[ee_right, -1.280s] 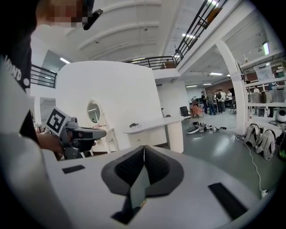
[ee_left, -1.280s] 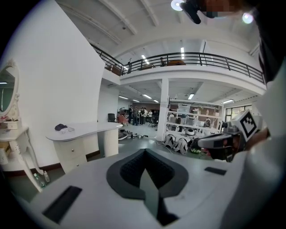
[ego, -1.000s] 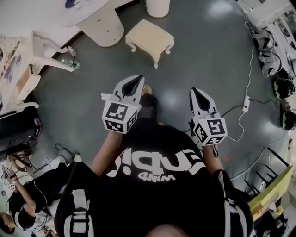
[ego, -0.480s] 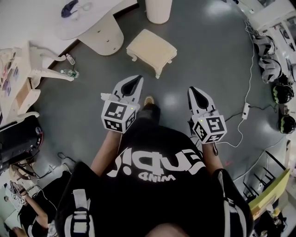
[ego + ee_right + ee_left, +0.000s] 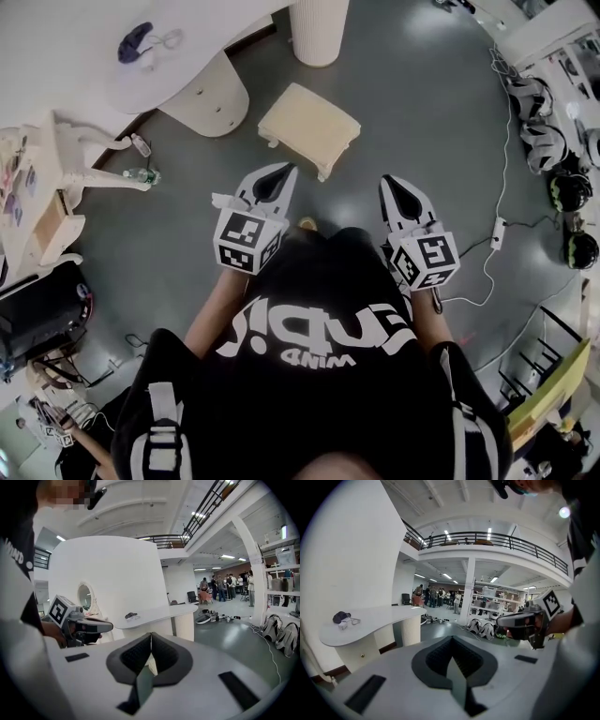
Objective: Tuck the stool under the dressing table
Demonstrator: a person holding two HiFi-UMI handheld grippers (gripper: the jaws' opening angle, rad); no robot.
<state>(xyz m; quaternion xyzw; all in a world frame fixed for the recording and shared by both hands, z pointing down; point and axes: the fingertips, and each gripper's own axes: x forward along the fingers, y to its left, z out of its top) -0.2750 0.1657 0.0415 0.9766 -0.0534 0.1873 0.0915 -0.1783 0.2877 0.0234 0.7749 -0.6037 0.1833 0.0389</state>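
Your left gripper [image 5: 284, 172] and right gripper [image 5: 390, 182] sit side by side, each with its jaws pressed together on nothing. The stool [image 5: 309, 116] stands just ahead of them, nearer the left tip. Beyond it, ahead-left, is the dressing table [image 5: 187, 42]; the stool isn't under it.

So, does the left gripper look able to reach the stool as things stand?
Probably yes: the stool stands just ahead of the left gripper on bare floor, with nothing between them. It is not touching yet, and its jaws are shut.
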